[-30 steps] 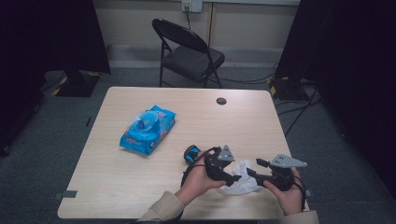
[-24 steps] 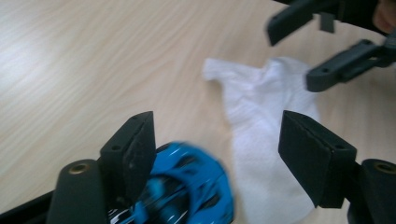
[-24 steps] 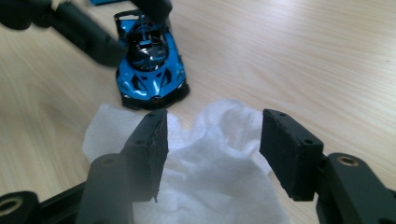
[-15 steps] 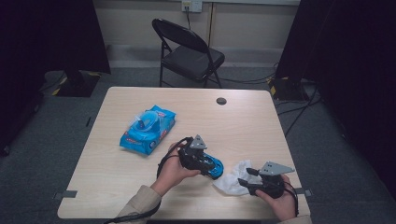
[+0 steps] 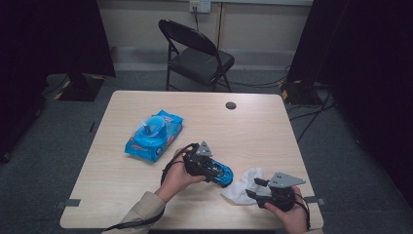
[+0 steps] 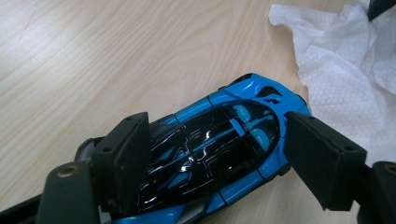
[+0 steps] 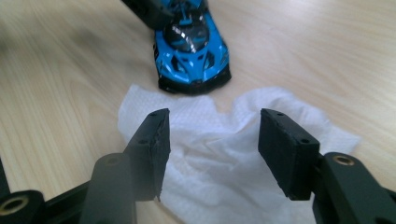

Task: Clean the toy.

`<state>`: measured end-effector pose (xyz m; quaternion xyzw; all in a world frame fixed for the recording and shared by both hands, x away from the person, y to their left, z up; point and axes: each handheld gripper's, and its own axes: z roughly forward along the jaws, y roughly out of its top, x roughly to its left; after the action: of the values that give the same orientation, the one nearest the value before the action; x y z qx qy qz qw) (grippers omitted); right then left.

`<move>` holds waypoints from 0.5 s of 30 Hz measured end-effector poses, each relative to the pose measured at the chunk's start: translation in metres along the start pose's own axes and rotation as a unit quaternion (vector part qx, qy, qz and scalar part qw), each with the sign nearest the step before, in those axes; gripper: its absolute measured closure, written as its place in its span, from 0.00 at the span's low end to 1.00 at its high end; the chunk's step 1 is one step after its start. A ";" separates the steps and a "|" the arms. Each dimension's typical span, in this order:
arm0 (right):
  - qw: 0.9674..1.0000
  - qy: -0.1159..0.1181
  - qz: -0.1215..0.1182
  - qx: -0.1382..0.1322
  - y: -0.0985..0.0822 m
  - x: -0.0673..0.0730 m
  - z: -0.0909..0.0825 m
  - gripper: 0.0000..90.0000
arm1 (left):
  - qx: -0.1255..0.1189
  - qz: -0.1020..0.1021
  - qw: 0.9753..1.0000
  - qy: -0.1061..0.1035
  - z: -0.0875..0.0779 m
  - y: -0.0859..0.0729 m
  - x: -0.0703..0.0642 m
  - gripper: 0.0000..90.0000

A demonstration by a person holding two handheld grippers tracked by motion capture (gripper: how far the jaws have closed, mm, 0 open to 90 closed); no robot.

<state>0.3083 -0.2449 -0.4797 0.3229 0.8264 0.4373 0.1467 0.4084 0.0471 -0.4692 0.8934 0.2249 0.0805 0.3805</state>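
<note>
Toy car (image 5: 220,171) carried beside wipe (image 5: 242,185) (left tongs (image 6: 219,154) astride)

Other things on and around the table

A blue pack of wipes (image 5: 154,135) lies flat on the left half of the table (image 5: 263,126), about midway between the far edge and the near edge. It has a round see-through lid on top. A small dark round dot (image 5: 231,105) sits on the table close to the far edge, a little right of the middle. A black folding chair (image 5: 197,56) stands on the grey floor just past the far edge. Black cables (image 5: 311,109) lie on the floor past the far right corner. Dark curtains (image 5: 53,39) hang at both sides.
</note>
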 end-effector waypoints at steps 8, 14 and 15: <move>0.999 -0.004 -0.011 0.036 -0.010 0.007 0.016 0.48 | 0.011 0.020 1.000 -0.002 0.004 -0.001 0.001 0.24; 0.999 -0.019 -0.016 0.045 -0.014 0.010 0.025 0.48 | 0.005 0.026 1.000 0.004 0.004 -0.008 0.005 0.19; 0.999 -0.024 -0.016 0.045 -0.014 0.010 0.025 0.49 | 0.005 0.028 1.000 0.002 0.004 -0.008 0.005 0.19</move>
<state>0.3081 -0.2283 -0.5054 0.3263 0.8466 0.3896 0.1584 0.4115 0.0520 -0.4777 0.9010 0.2014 0.0921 0.3730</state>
